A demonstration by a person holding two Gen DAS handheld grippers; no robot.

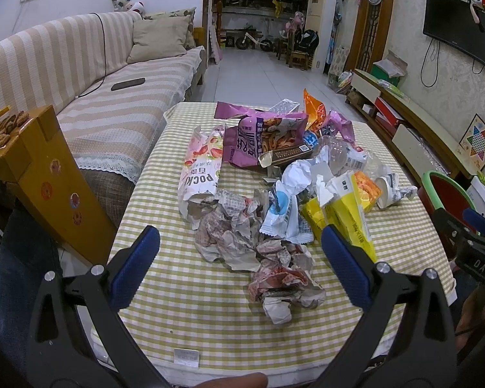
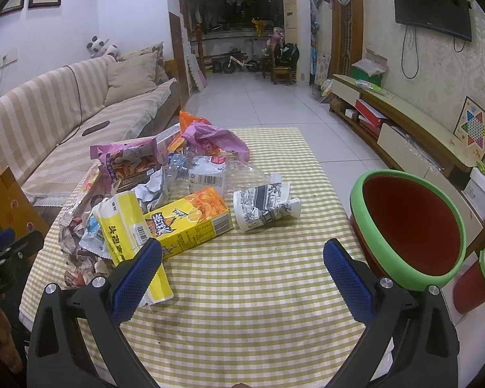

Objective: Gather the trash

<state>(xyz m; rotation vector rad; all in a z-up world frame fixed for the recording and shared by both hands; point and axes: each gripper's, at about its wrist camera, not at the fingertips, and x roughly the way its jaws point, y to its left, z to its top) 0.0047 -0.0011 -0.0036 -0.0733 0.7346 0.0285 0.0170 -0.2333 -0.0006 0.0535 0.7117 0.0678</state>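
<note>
A: Left wrist view: low over the table's (image 1: pixel 165 294) near edge, facing down the room, close to the trash pile (image 1: pixel 274 174).

B: Right wrist view: parallel, offset right; both share pile, table, sofa (image 2: pixel 48 113).

A low table (image 1: pixel 165 174) under a green-and-white checked cloth carries a heap of rubbish. Straight ahead of the left tongs (image 1: pixel 241 252) lies crumpled printed paper (image 1: pixel 242 242), with a Pocky packet (image 1: pixel 202 165) and a purple snack bag (image 1: pixel 262 139) further out. Ahead of the right tongs (image 2: pixel 242 258), a yellow drink carton (image 2: pixel 190 220) lies to the left and a crushed paper cup (image 2: pixel 263 207) beyond, with bare cloth between the blue tips
</note>
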